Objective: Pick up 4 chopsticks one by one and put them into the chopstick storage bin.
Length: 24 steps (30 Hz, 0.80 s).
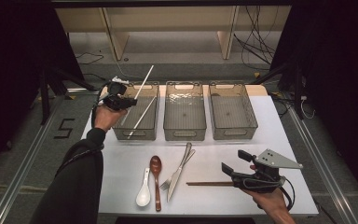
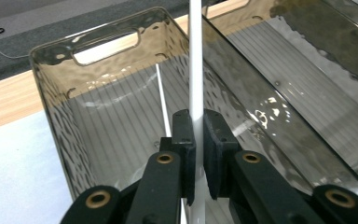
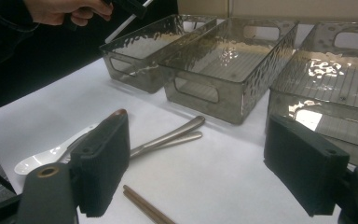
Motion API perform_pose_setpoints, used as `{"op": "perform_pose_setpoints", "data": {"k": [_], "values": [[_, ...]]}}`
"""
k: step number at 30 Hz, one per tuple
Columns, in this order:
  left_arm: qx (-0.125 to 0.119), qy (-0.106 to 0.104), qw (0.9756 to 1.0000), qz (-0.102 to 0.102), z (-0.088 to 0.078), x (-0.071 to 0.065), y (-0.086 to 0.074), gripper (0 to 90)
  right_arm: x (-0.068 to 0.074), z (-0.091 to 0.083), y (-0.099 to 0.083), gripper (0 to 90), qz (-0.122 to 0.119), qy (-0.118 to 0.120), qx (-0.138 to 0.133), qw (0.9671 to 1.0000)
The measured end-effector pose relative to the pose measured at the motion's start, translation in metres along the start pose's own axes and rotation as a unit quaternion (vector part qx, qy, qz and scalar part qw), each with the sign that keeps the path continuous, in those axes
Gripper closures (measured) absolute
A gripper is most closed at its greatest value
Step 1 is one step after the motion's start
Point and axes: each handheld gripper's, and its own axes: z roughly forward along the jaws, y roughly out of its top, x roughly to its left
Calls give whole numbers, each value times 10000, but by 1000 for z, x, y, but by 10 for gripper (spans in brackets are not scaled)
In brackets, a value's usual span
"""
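Plainly the left bin (image 1: 137, 122) has little room: its far rim could catch the long white chopstick (image 1: 144, 82) and lever it loose from the left gripper (image 1: 121, 99), whose jaws pinch it above a second chopstick (image 1: 141, 117) already inside. Right gripper (image 1: 235, 164) gapes empty over brown chopsticks (image 1: 209, 183).

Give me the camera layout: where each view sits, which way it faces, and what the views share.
High view: above the person's side, facing forward and down on the table; both forearms, left gripper, right gripper.
Left gripper view: rides the left gripper, looks along its fingers shut on a white chopstick over the left bin.
Right gripper view: rides the right gripper low over the table, open fingers, facing the bins.
Shared: left bin, held white chopstick, brown chopsticks.
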Motion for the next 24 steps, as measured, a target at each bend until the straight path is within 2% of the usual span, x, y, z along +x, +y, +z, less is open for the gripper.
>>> {"op": "perform_pose_setpoints", "data": {"k": [7, 13, 16, 18, 24], "values": [[64, 134, 9999, -19, 6, 5, 0, 835, 0, 0, 0, 235, 3, 8, 9, 10000], [85, 151, 9998, -126, 11, 9, -6, 834, 1, 0, 0, 235, 0, 21, 16, 10000], [169, 228, 9996, -58, 14, 9, -9, 833, 1, 0, 0, 235, 0, 26, 18, 10000], [180, 251, 9995, -118, 16, 11, -12, 833, 1, 1, 0, 235, -10, 27, 17, 10000], [316, 260, 9991, -132, 21, 13, -19, 832, 1, 1, 0, 235, 0, 20, 19, 10000]]}}
